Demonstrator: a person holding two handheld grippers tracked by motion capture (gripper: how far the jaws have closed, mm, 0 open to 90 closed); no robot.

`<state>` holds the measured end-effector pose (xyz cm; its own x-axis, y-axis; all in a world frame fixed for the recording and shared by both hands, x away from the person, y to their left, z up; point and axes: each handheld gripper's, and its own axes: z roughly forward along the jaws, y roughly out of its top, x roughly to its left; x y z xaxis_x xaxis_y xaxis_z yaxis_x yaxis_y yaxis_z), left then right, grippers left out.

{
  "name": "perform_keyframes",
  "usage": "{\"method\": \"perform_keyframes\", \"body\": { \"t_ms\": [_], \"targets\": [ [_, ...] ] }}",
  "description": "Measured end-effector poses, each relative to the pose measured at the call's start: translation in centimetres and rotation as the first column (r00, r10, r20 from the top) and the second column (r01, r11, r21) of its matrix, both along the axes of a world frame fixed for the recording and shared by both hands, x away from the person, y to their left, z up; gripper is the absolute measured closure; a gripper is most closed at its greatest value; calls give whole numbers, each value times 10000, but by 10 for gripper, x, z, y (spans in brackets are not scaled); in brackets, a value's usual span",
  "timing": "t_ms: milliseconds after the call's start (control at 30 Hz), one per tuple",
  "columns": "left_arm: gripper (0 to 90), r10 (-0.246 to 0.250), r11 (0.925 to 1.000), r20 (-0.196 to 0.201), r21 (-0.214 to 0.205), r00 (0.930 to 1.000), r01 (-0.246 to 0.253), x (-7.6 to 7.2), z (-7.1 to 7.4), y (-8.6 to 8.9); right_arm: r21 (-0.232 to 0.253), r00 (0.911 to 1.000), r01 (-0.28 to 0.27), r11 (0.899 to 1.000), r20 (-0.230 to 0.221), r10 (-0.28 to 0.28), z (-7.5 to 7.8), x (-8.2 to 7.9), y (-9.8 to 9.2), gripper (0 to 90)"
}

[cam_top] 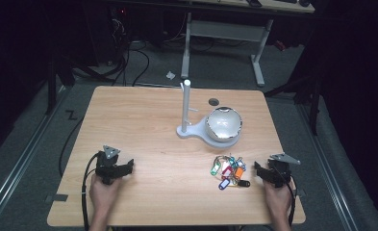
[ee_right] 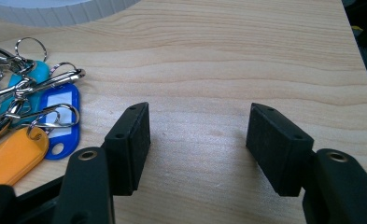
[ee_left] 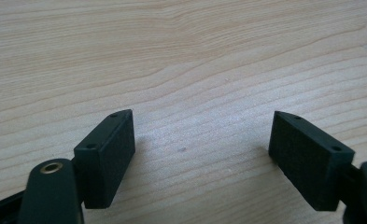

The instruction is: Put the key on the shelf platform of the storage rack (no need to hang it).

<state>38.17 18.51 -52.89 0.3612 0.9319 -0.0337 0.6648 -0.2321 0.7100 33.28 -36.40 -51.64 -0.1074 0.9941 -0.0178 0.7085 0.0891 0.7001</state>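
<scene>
A heap of coloured key tags on metal rings (cam_top: 230,171) lies on the wooden table (cam_top: 143,125), right of the middle near the front. In the right gripper view the key tags (ee_right: 27,121) lie left of my jaws: blue, orange and teal ones. My right gripper (cam_top: 262,171) rests on the table just right of the heap, open, with bare wood between its pads (ee_right: 133,144). At the front left my left gripper (cam_top: 127,167) rests on the table, open over bare wood (ee_left: 200,140). A white stand with an upright post (cam_top: 185,108) and a shiny silver bowl (cam_top: 223,123) sit behind the tags.
A round cable hole (cam_top: 214,102) is in the table behind the bowl. The bowl's white ribbed base (ee_right: 59,11) shows at the top left of the right gripper view. Another desk's legs (cam_top: 258,57) and cables lie on the floor beyond.
</scene>
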Motion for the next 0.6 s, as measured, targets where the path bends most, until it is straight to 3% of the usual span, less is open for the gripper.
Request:
{"method": "perform_keyframes", "body": {
  "t_ms": [600],
  "targets": [
    [230, -3, 10000, -20, -9, 10000, 3, 0, 0, 0, -27, 10000, 24, 10000, 4, -24, 0, 0, 0, 400]
  ]
}}
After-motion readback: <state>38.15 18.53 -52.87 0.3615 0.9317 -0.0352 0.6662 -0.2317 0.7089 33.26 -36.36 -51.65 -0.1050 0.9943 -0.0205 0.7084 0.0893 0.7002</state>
